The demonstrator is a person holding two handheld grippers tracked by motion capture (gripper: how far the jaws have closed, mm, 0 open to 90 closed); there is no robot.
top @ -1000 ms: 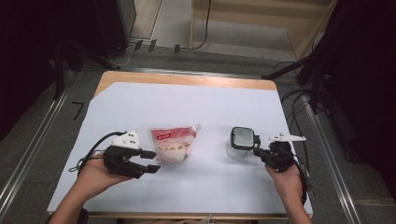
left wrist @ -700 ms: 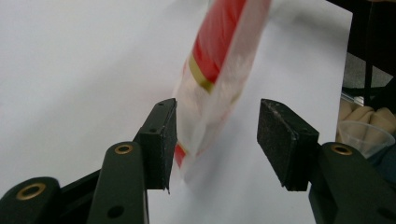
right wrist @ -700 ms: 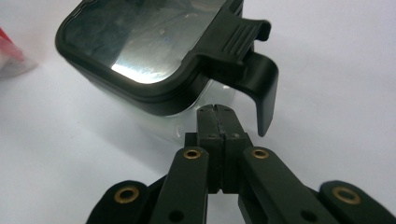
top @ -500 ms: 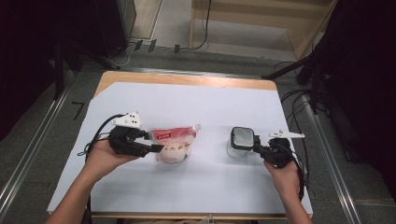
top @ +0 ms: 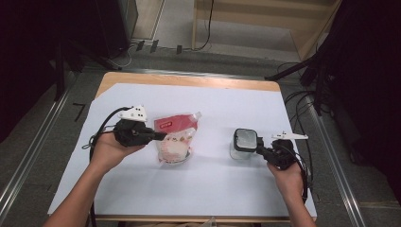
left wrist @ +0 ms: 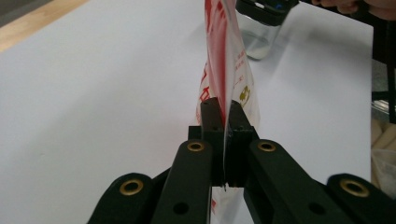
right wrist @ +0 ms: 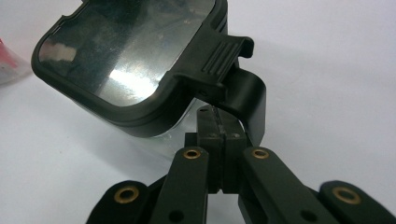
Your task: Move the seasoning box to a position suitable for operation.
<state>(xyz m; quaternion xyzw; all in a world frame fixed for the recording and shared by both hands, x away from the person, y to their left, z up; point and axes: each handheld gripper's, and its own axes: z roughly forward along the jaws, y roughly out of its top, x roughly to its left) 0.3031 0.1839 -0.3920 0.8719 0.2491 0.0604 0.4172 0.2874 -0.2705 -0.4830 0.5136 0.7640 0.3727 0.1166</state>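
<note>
between left gripper (left wrist: 223, 116) jaws, red pouch (left wrist: 224, 60)

1. My table (top: 189, 78) has a wooden top, mostly covered by a white sheet (top: 213, 189).
2. On the sheet: a red-and-white pouch (top: 176, 139) left, a black-lidded jar (top: 245, 144) right, well apart.

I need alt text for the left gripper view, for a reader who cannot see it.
The left gripper is shut on the edge of a red and white pouch, seen edge-on above a white table cover. A clear jar with a black lid stands behind.
</note>
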